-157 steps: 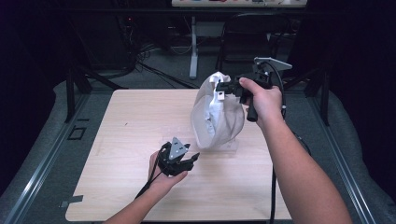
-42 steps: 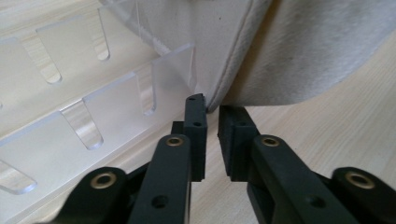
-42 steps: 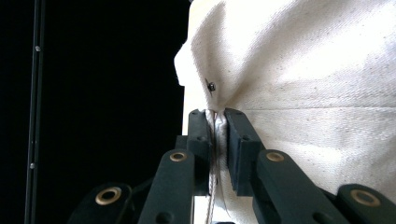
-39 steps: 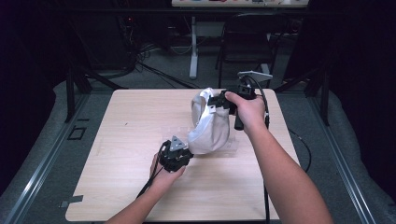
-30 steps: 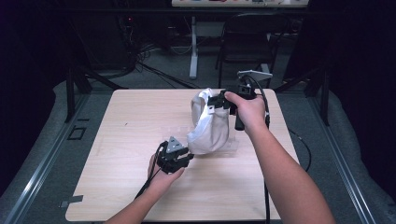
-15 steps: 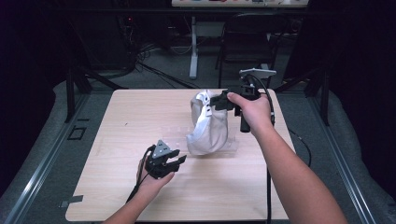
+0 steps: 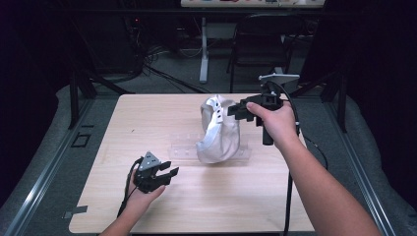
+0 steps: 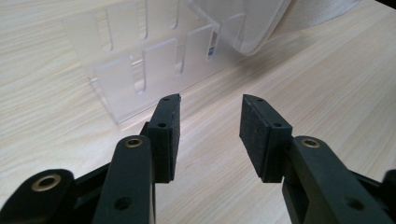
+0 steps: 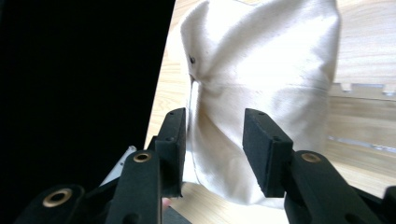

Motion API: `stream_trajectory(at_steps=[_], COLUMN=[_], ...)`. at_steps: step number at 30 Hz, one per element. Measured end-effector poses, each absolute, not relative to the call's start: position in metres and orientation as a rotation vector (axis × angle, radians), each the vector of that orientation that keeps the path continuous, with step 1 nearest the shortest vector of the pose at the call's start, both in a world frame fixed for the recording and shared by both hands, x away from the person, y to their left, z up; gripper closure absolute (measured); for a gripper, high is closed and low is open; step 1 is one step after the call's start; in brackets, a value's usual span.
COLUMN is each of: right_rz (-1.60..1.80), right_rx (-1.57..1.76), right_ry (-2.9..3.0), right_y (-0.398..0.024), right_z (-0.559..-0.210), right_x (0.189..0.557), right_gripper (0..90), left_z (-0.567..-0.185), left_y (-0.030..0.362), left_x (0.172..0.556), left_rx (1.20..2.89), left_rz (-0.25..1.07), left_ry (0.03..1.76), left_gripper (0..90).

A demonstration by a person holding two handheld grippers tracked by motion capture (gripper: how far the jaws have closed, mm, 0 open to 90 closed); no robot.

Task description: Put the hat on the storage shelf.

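Cap work, by the look of it: a soft white fabric cap with small eyelet holes is the thing in hand, and it will handle light, limp and easily creased.

Nearest the person, the left gripper (image 7: 167,173) hovers low over the pale wooden table (image 7: 147,118), jaws apart and holding nothing; its own view shows bare wood grain between the black pads (image 8: 254,135). Just beyond those jaws lies a clear, flat acrylic rack with upright slotted tabs (image 8: 154,70), hard to see against the wood and probably slippery and brittle at the tabs.

Farther back, the white fabric cap (image 7: 219,132) stands slumped on the right part of that rack (image 7: 184,148), its crown sagging. The right gripper (image 7: 235,111) sits at the cap's upper edge, near the far right side of the table. In the right gripper view the jaws stand apart, with a seam and fold of the cap (image 9: 261,79) running up between them; the left pad (image 9: 175,140) looks to be just beside the cloth, though I cannot tell whether it touches.

A sound hold would be the stitched seam or the brim edge, where the cloth is doubled and stiffer. Single-layer crown fabric would likely bunch and slide out of the pads.
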State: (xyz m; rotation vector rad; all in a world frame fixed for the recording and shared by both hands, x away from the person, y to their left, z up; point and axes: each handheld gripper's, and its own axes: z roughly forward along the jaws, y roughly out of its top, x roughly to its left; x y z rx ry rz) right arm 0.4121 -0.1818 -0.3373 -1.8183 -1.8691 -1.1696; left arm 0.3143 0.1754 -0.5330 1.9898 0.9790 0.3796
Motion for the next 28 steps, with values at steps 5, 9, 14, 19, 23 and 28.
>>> stream_trajectory(at_steps=[5,9,14,19,23,28], right_rz=[-1.18,-1.165,-1.154,-1.143,-1.154,-1.2], right_rx=[-1.819,-1.839,-1.845,-1.865,-1.861,-1.839], right_ry=[-1.891,-1.929,-1.943,-1.981,-2.008,-2.07], right_y=[-0.191,-0.199,-0.21,-0.219,-0.224,-0.233], right_z=[-0.339,-0.346,-0.363,-0.39,-0.41,-0.431], right_x=[0.403,0.395,0.383,0.369,0.358,0.341], right_gripper=[56.8,56.3,56.2,56.3,56.4,56.4], left_z=[-0.536,-0.539,-0.542,-0.545,-0.546,-0.545], left_y=[0.186,0.188,0.189,0.185,0.18,0.17], left_x=[0.316,0.32,0.321,0.32,0.318,0.315], left_rx=[1.974,1.976,1.973,1.981,1.998,2.013], left_rz=[0.376,0.378,0.375,0.363,0.348,0.345], left_ry=[1.005,1.023,1.038,1.026,0.991,0.941], left_gripper=[56.9,56.1,55.7,55.2,55.1,54.9])
